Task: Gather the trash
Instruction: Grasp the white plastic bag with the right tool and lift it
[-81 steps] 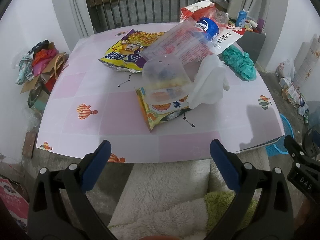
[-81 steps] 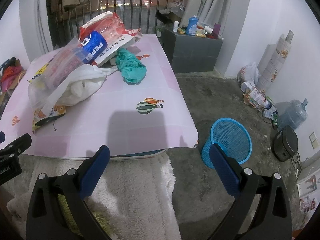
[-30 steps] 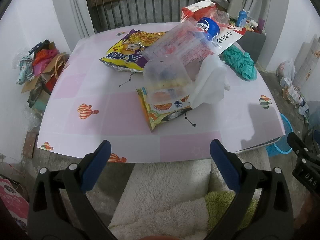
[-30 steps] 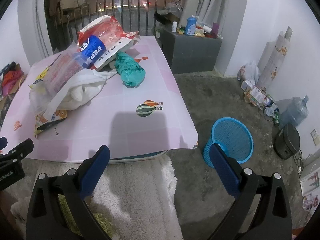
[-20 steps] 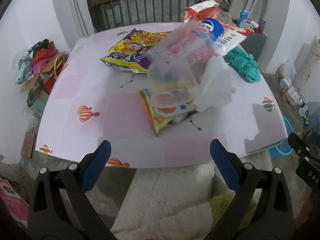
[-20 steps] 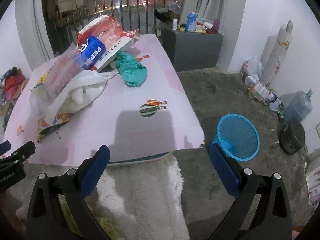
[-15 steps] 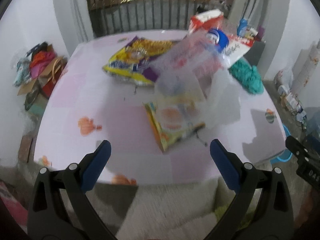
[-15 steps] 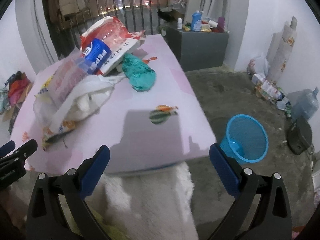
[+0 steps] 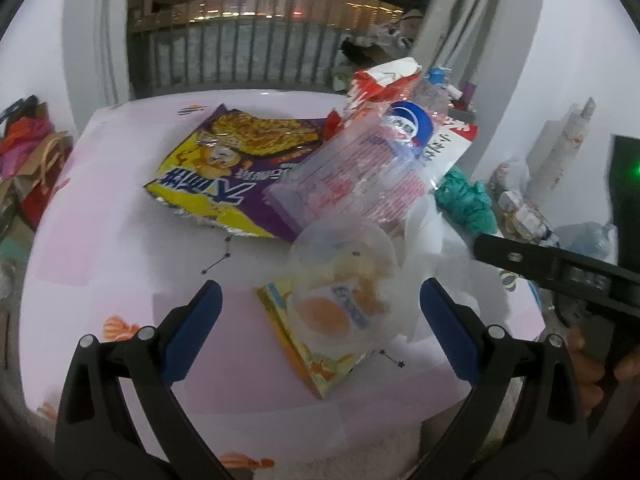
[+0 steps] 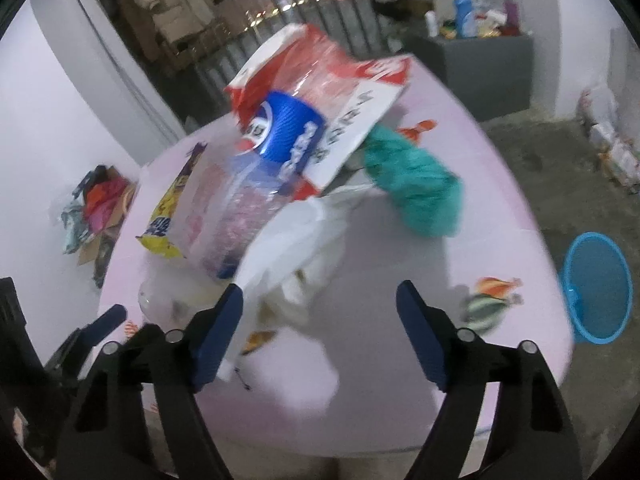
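A heap of trash lies on the pink table (image 9: 100, 216): a purple-and-yellow snack bag (image 9: 224, 168), a clear printed plastic bag (image 9: 360, 176), a blue-labelled bottle (image 9: 412, 124), a clear plastic cup (image 9: 344, 284) on a small yellow wrapper (image 9: 308, 356), a white plastic bag (image 10: 304, 248) and a teal bag (image 10: 420, 184). My left gripper (image 9: 318, 320) is open, its fingers either side of the cup and just short of it. My right gripper (image 10: 320, 328) is open above the table, by the white bag.
A blue waste basket (image 10: 596, 288) stands on the floor right of the table. A grey cabinet (image 10: 480, 64) with bottles is behind. Bags and boxes (image 10: 96, 208) lie on the floor at left. A railing (image 9: 248, 56) runs behind the table.
Both grippers have moved forward and over the table, close to the trash heap. The right gripper has swung left toward the white bag. Both stay open.
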{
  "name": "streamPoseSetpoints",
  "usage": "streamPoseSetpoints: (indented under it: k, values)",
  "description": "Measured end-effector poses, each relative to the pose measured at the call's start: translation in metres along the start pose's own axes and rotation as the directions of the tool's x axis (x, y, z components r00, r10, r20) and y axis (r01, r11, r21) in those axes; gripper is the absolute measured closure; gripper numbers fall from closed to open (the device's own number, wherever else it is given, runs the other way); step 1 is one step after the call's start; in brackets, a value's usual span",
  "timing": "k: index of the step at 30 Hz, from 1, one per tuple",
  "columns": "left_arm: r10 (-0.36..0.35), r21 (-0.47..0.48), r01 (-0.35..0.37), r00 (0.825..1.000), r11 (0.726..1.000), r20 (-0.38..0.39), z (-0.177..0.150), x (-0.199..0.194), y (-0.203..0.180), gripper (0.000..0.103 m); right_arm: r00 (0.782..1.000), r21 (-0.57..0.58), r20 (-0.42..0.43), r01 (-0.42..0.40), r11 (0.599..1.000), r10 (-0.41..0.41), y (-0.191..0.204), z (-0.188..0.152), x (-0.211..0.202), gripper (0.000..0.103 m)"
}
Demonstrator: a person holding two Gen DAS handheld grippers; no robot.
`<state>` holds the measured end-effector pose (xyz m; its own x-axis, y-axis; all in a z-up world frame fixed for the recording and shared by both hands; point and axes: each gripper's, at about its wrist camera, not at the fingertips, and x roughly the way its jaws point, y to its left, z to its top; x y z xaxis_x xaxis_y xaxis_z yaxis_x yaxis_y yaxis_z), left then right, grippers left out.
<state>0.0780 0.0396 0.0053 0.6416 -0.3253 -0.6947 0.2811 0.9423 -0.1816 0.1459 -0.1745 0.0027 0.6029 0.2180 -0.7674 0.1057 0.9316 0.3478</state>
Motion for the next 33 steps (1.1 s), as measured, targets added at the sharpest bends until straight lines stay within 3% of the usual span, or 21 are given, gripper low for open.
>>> streamPoseSetpoints:
  k: [6,14,19,22,33]
  values:
    - [-0.082,0.028,0.083,0.996,0.996,-0.020,0.004,0.011,-0.001,0.009,0.996,0.028,-0.074,-0.052,0.998,0.054,0.008,0.012,0.031,0.036]
    - [-0.158,0.014,0.161,0.981,0.987,-0.112,0.006,0.037,0.002,0.037,0.980,0.094,-0.161,-0.106,0.990,0.120,0.002,0.018,0.068,0.058]
    - [-0.184,0.017,0.187,0.977,0.982,-0.113,0.006,0.041,0.003,0.037,0.974,0.115,-0.173,-0.130,0.985,0.149,-0.002,0.021,0.070,0.079]
    - [-0.190,0.011,0.192,0.977,0.981,-0.093,0.007,0.036,0.003,0.037,0.972,0.136,-0.170,-0.142,0.981,0.164,-0.006,0.018,0.067,0.085]
    - [-0.177,0.024,0.176,0.984,0.984,0.003,0.012,-0.001,-0.002,0.038,0.979,0.149,-0.114,-0.150,0.977,0.168,-0.025,0.007,0.024,0.089]
